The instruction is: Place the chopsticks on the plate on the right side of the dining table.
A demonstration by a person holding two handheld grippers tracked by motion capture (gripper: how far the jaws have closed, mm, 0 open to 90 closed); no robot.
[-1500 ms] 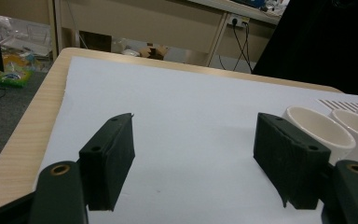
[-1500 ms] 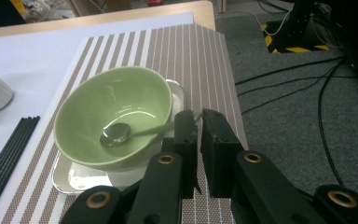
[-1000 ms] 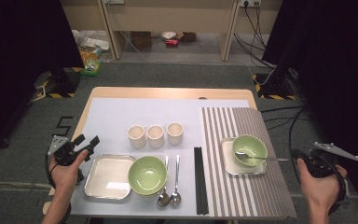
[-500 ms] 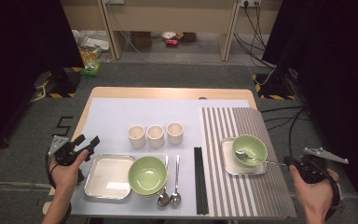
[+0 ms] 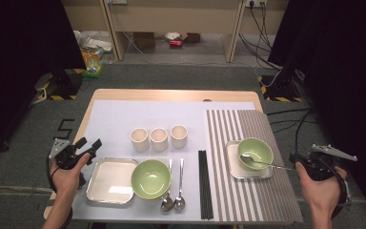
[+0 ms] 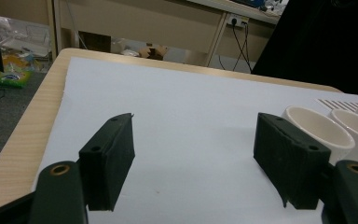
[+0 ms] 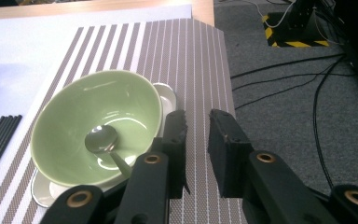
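Green ceramic bowl (image 5: 255, 152) on a small steel tray (image 5: 232, 167), a long-handled metal spoon (image 7: 101, 140) resting inside it.

Its spoon head lies in the bottom of the bowl and the thin handle leans over the near rim toward the right gripper (image 7: 196, 125), whose black jaws have just been opening; they stand a little apart with nothing between them, the spoon handle beside them, likely just let go. Bowl and tray sit on the striped placemat (image 5: 276, 200) at the table's right, laid as a place setting. The left gripper (image 6: 193, 140) hovers at the table's left edge, jaws spread wide and empty, apparently idle.
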